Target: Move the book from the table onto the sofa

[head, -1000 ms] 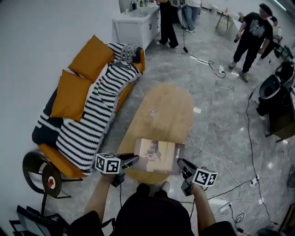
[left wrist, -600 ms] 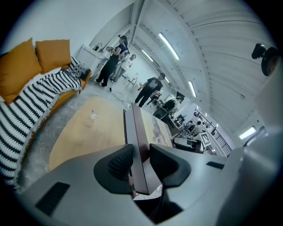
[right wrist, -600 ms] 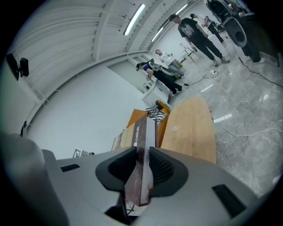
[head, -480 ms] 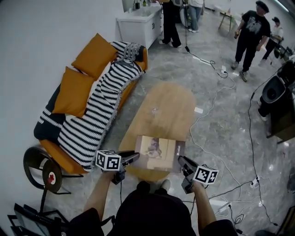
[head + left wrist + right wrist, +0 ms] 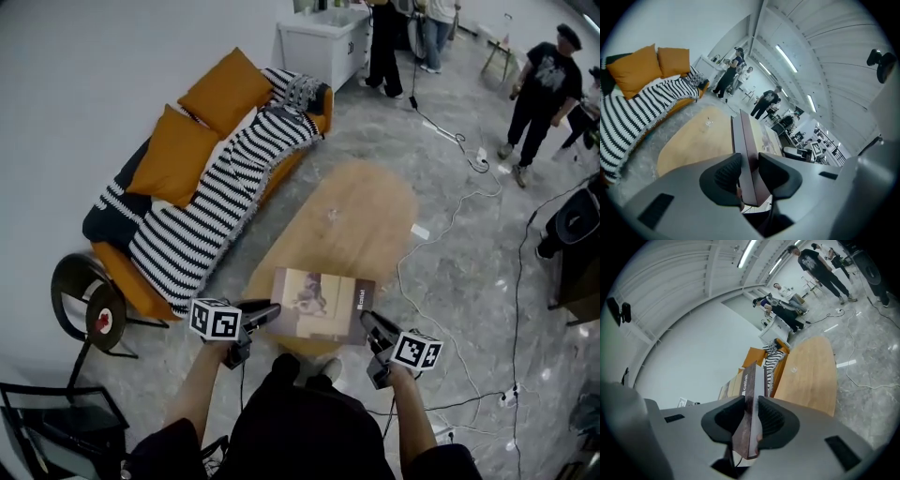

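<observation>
A brown-covered book (image 5: 319, 305) hangs level over the near end of the oval wooden table (image 5: 361, 220), held from both sides. My left gripper (image 5: 269, 312) is shut on its left edge, and in the left gripper view the book (image 5: 743, 136) stands pinched between the two pads. My right gripper (image 5: 368, 325) is shut on the book's right edge, whose spine (image 5: 749, 394) runs between the pads in the right gripper view. The orange sofa (image 5: 150, 291) with its striped blanket (image 5: 211, 202) lies to the left of the table.
Two orange cushions (image 5: 202, 122) lean on the sofa's back. A round black chair (image 5: 89, 305) stands at the sofa's near end. A small clear object (image 5: 333, 214) rests mid-table. Cables (image 5: 450, 220) trail over the floor on the right. People (image 5: 539, 89) stand at the back, near a white cabinet (image 5: 323, 47).
The head view has swung, so sofa and table sit further right and higher in the picture. Both grippers keep their hold on the book, which has shifted slightly up the picture.
</observation>
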The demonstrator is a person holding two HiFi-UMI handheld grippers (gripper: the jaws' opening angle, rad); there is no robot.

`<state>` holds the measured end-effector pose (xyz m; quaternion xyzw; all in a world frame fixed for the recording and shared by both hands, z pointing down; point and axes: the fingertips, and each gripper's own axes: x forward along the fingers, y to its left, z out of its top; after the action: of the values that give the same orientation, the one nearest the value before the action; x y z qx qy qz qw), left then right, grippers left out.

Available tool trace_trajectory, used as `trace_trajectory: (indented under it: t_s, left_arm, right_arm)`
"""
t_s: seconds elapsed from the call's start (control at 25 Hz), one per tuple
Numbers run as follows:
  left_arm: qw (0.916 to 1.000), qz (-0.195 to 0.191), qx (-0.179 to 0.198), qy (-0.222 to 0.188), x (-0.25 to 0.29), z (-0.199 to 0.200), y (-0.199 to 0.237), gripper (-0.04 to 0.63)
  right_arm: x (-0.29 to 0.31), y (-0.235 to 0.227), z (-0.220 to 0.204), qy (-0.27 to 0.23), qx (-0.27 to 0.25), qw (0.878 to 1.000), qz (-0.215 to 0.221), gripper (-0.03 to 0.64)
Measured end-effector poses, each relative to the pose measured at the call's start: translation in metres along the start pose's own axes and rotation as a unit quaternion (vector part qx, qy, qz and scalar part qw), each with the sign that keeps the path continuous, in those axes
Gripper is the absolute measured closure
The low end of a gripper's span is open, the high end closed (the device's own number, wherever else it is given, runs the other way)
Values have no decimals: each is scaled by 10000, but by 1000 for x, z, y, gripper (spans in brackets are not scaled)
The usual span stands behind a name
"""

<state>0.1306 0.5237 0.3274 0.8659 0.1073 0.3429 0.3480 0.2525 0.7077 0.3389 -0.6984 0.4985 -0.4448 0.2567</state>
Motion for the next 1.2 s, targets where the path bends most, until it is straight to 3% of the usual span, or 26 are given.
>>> trace_trajectory:
  t_s: [0.4, 0.84, 1.2]
  left_arm:
    - [9936, 576, -598, -769, -56, -63, 13, 469]
    - [9741, 1048, -1152, -1637, -157, -107, 47, 471]
    - [9563, 1301, -1400, -2215, -274, -148, 85, 474]
  right_arm:
    - [31, 25, -40, 776, -387, 9945, 580, 509]
    - [99, 100, -96, 1571, -796, 9780, 1115, 509]
    - [159, 188, -174, 2010, -1045, 9638, 1403, 509]
